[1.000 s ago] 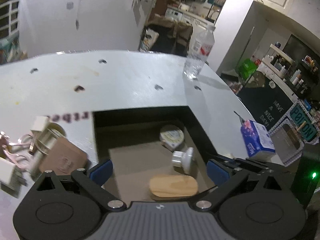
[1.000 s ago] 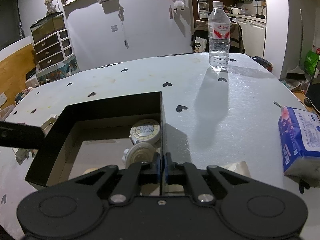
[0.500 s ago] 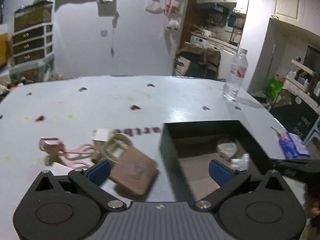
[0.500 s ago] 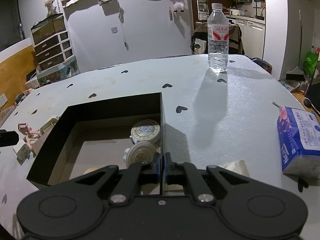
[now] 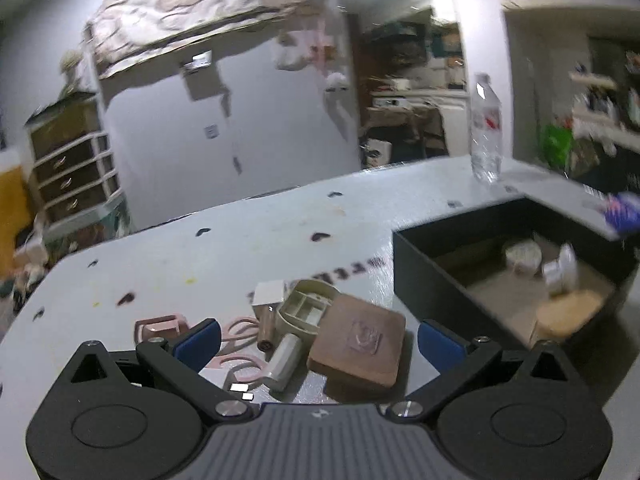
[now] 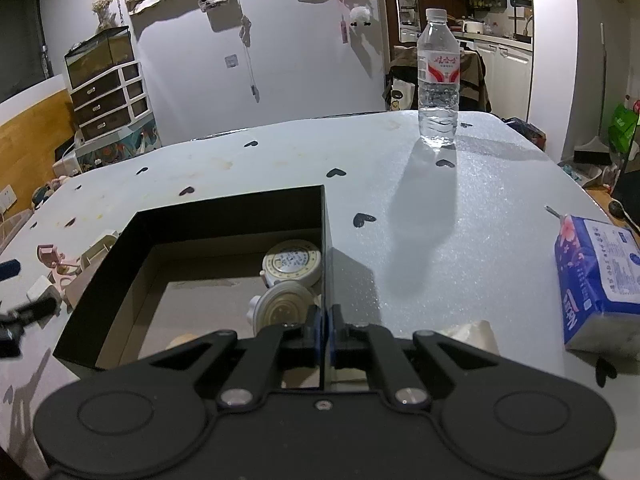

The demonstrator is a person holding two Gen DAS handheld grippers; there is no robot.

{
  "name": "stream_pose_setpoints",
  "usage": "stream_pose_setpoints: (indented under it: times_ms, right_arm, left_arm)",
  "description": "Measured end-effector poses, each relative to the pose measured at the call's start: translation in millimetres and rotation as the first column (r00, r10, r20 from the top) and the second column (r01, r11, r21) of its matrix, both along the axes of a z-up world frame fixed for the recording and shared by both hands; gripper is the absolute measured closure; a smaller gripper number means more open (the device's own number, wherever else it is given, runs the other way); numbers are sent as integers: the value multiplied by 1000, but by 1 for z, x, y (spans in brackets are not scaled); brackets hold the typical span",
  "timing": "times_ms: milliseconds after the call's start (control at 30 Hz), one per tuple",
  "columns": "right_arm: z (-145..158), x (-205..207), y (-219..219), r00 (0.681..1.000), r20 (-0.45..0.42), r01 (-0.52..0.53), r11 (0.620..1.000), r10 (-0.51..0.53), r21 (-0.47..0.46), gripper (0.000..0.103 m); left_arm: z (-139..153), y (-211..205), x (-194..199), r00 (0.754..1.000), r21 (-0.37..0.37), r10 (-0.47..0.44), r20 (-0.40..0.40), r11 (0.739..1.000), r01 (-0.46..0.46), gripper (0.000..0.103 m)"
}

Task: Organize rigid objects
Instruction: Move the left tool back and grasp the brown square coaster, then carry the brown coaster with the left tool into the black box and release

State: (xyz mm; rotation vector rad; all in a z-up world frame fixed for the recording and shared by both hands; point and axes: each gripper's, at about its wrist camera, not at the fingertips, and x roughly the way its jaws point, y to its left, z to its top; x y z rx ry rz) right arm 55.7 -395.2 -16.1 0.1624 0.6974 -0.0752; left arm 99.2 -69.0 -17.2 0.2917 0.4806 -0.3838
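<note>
The water bottle (image 6: 437,80) has a red and white label with red Chinese words, too small to read. The blue tissue pack (image 6: 595,276) has white print, also too small. The table (image 5: 240,248) print is blurred.

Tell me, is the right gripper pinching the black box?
Touching. The right wrist view shows the right gripper shut on the black box, its thin side wall clamped between both pads.

Box (image 6: 224,216) top is open, but round containers (image 6: 292,260) crowd its right side; its left floor is bare. Left of box, brown block (image 5: 358,338) and small clutter (image 5: 280,316) lie packed together. Far tabletop (image 6: 400,184) is clear except the bottle (image 6: 437,80); tissue pack (image 6: 596,272) sits at the right edge.
</note>
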Motion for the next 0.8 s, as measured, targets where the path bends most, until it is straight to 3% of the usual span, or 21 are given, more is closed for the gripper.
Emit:
stream_pose_setpoints:
  times_ms: [267,600,800]
  right_arm:
    - [1,1,2,1000,-5,10,1000,-10,-5,99]
    - [0,4,2,1000,-8,16,1000,-16,-6,99]
    - [0,4,2,1000,-8,16,1000,-16,-1,99]
  left_arm:
    - [-21,-17,18,993,59,-119,-19,991,120,2]
    - [-43,-47,39,981,222,-192,-36,955,195,21]
    - [-44,-46,44,980,197,-191,-59,960,199,37]
